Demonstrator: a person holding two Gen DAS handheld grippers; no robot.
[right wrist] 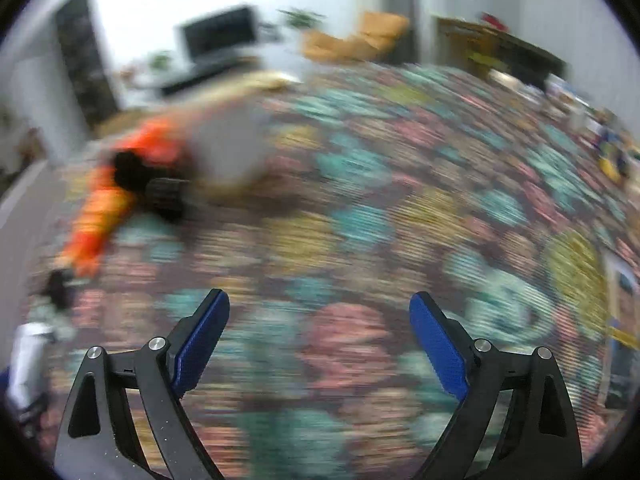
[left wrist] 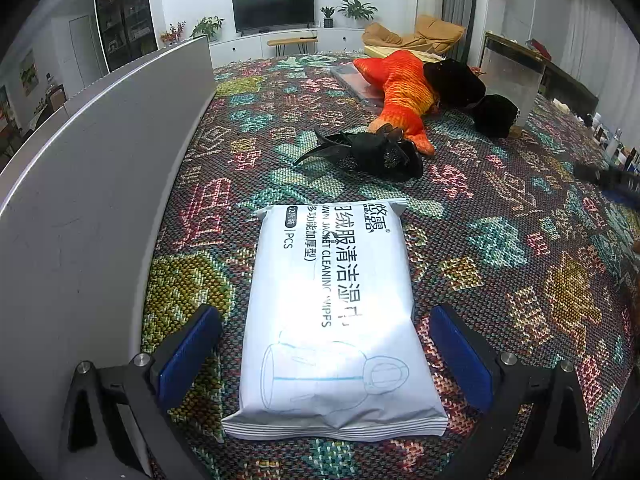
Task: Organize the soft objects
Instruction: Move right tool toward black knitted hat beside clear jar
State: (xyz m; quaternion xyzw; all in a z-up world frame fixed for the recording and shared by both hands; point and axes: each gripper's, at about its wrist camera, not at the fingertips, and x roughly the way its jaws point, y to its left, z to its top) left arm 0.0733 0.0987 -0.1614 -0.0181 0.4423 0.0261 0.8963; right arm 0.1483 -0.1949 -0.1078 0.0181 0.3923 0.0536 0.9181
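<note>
A white pack of cleaning wipes (left wrist: 334,316) lies flat on the patterned woven cloth (left wrist: 500,240). My left gripper (left wrist: 324,350) is open, its blue pads either side of the pack's near end without touching it. Beyond it lie a black hair clip (left wrist: 368,154), an orange plush fish (left wrist: 404,92) and two black fuzzy items (left wrist: 494,114). My right gripper (right wrist: 320,338) is open and empty above the cloth; its view is motion-blurred, with the orange plush (right wrist: 100,204) and a black item (right wrist: 164,196) at far left.
A tall grey panel (left wrist: 100,184) runs along the left edge of the cloth. A clear box (left wrist: 510,80) stands at back right next to the black items. Small items (left wrist: 616,148) line the right edge.
</note>
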